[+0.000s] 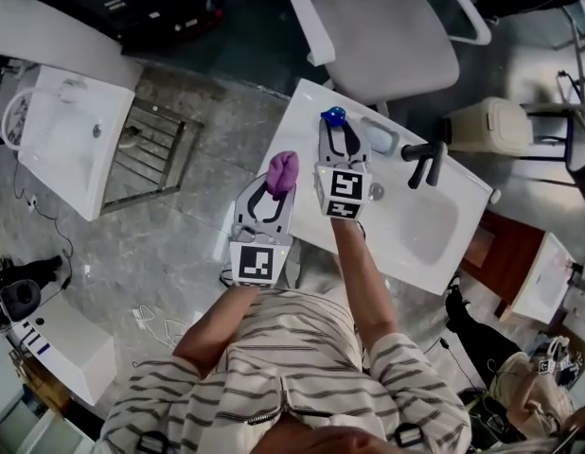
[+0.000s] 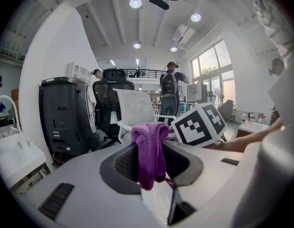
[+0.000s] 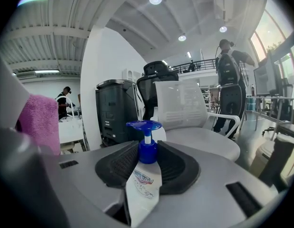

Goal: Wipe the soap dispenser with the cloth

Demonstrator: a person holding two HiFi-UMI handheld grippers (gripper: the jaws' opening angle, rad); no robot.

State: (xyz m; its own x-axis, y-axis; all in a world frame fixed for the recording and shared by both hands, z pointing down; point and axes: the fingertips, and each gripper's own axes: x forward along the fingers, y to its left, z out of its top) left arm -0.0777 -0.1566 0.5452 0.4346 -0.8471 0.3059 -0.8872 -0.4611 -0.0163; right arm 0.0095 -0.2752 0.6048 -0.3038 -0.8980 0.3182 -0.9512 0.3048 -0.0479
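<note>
My right gripper (image 1: 340, 132) is shut on the soap dispenser (image 3: 144, 184), a white bottle with a blue pump (image 1: 333, 115), and holds it upright above the white sink counter (image 1: 302, 112). In the right gripper view the bottle's blue collar sits between the black pads. My left gripper (image 1: 278, 183) is shut on a bunched purple cloth (image 1: 283, 170), which hangs down between the jaws (image 2: 149, 153). The cloth (image 3: 38, 122) shows at the left edge of the right gripper view, a short way left of the dispenser and apart from it.
A black faucet (image 1: 423, 162) and the basin (image 1: 427, 225) lie right of the grippers. A grey office chair (image 1: 387, 31) stands behind the counter, a white bin (image 1: 489, 126) to its right. Another white basin (image 1: 61, 140) sits on the floor at left.
</note>
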